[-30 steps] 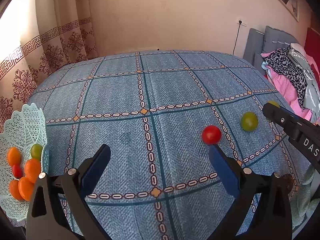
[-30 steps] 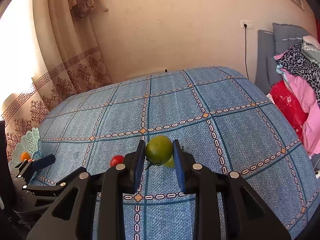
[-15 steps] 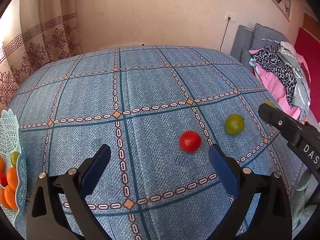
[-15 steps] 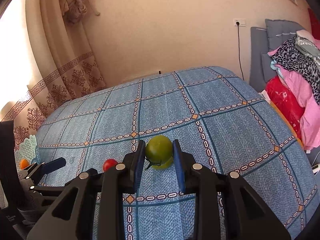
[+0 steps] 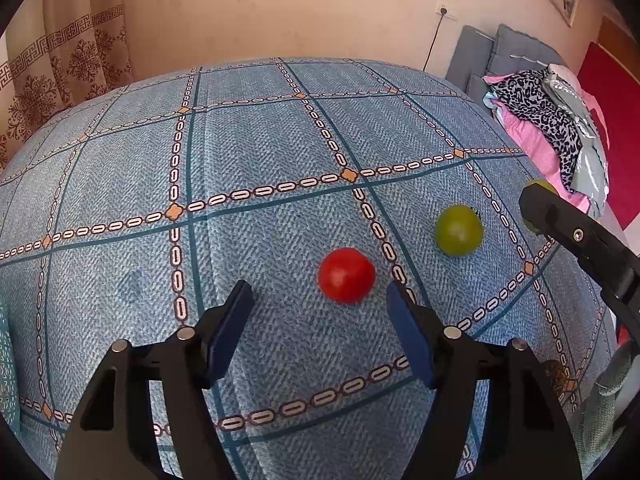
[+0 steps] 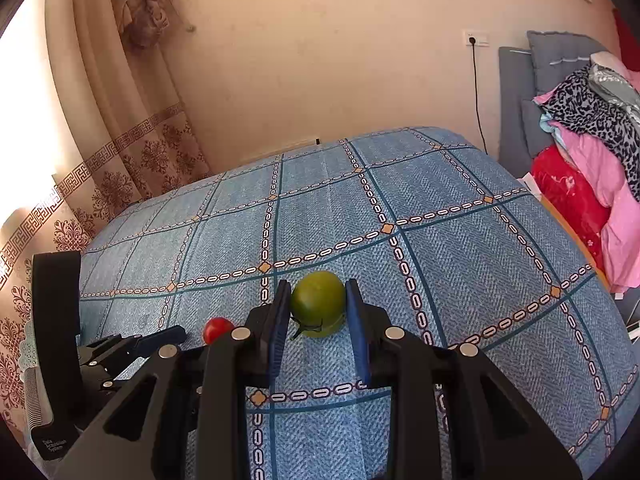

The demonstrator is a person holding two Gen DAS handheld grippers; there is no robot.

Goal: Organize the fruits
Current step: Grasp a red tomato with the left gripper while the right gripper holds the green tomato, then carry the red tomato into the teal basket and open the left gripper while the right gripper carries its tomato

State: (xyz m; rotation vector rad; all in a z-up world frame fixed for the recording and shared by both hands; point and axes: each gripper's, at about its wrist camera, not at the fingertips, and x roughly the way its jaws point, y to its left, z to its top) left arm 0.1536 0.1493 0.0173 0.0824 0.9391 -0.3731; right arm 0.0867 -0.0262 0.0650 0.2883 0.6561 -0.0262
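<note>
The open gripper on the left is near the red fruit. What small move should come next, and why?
Probably ease the left gripper forward and slightly right: its jaws stand open, and the red fruit lies just ahead, nearer the right finger.

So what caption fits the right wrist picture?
Right gripper clamps a green fruit above the blue tablecloth.

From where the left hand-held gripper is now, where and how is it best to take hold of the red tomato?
Grip the red tomato across its widest middle, one finger on each side. It is round and smooth, so any pair of opposite sides probably works. Come straight forward and low over the blue cloth: the left hand-held gripper is open, and the tomato lies just ahead, somewhat toward the right finger.
</note>
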